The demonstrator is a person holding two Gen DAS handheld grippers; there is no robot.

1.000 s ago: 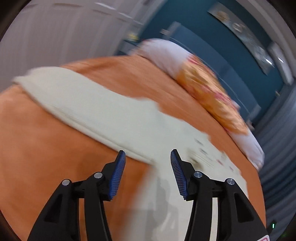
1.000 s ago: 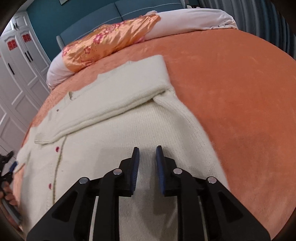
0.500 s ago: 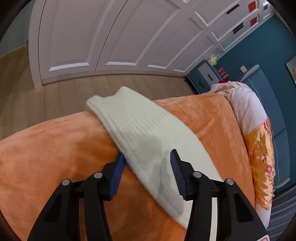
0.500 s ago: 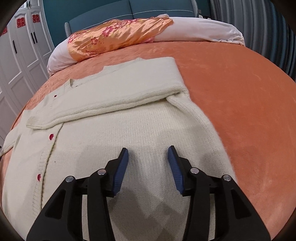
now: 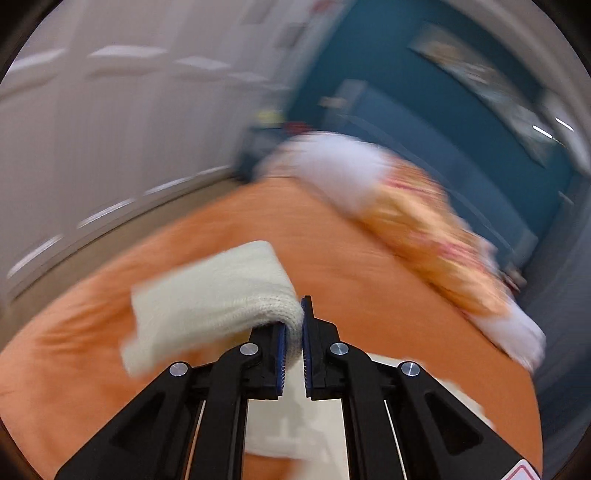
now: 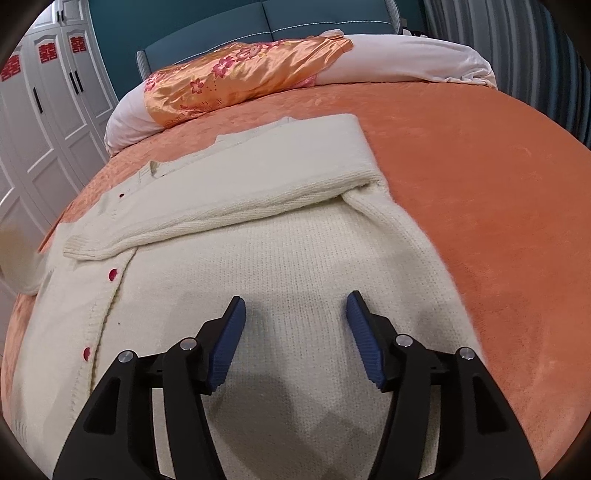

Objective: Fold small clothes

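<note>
A cream knitted cardigan (image 6: 258, 266) with red buttons lies flat on the orange bedspread (image 6: 480, 184). Its right sleeve (image 6: 236, 195) is folded across the chest. My right gripper (image 6: 295, 325) is open and hovers just above the cardigan's lower body, holding nothing. My left gripper (image 5: 293, 332) is shut on the cardigan's left sleeve (image 5: 210, 299), lifted off the bed; the cuff end hangs out to the left of the jaws. The left wrist view is blurred by motion. The lifted sleeve shows as a blur at the left edge of the right wrist view (image 6: 18, 254).
An orange floral satin pillow (image 6: 236, 77) and a white pillow (image 6: 406, 59) lie at the head of the bed against a teal headboard (image 6: 295, 18). White wardrobe doors (image 6: 48, 92) stand along the left side. Striped curtains (image 6: 517, 48) are at the right.
My left gripper has closed on the left sleeve and lifted it, swinging toward the bed. My right gripper has opened wider over the cardigan's body.
</note>
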